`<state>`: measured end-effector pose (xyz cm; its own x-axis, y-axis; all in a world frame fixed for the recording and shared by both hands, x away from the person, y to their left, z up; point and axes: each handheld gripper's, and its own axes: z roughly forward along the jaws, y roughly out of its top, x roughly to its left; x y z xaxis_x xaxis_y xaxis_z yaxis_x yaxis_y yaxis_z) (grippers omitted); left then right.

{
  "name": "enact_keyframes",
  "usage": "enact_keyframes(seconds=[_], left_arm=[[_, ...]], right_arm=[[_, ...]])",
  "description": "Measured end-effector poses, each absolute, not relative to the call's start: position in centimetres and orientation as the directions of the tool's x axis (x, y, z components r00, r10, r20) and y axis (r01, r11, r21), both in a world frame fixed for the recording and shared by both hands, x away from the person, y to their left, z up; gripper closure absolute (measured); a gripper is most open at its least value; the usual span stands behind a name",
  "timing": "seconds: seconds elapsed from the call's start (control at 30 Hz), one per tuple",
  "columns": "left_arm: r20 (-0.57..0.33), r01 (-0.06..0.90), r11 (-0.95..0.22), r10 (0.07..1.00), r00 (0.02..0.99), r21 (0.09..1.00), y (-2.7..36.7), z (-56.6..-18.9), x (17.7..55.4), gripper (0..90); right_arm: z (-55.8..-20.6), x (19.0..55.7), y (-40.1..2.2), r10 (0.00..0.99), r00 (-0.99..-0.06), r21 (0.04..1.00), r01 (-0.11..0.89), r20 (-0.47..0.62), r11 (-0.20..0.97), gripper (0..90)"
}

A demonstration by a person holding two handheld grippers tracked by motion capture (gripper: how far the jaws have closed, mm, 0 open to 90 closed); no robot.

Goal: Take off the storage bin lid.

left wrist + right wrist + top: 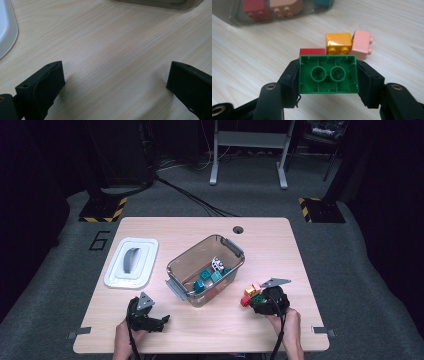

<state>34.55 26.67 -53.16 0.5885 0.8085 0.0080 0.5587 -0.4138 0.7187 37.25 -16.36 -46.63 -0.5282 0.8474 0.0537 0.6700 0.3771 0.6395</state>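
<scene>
My right gripper (328,75) is shut on a green brick (328,74), whose hollow underside faces the camera; in the high view the green brick (258,297) sits at the gripper (261,301) near the table's right front. Just beyond it lie a red brick (312,51), an orange brick (338,43) and a pink brick (361,44) on the wood. My left gripper (115,77) stands open over bare tabletop at the left front (159,320), nothing between its jaws.
A clear plastic bin (182,265) with several bricks inside stands mid-table, angled. Its white lid (131,262) lies to the left. The wooden table (210,330) has free room along the front between the two hands.
</scene>
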Motion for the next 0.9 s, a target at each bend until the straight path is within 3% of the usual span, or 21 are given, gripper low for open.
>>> enact_keyframes(seconds=[0.9], left_arm=[[0.015, 0.555, -0.42, 0.807, 0.591, 0.718, 26.7, -53.1, 34.6, 1.2]], right_arm=[[-41.8, 39.8, -16.2, 0.854, -0.518, 0.689, 0.638, 0.054, 0.344, 42.7]])
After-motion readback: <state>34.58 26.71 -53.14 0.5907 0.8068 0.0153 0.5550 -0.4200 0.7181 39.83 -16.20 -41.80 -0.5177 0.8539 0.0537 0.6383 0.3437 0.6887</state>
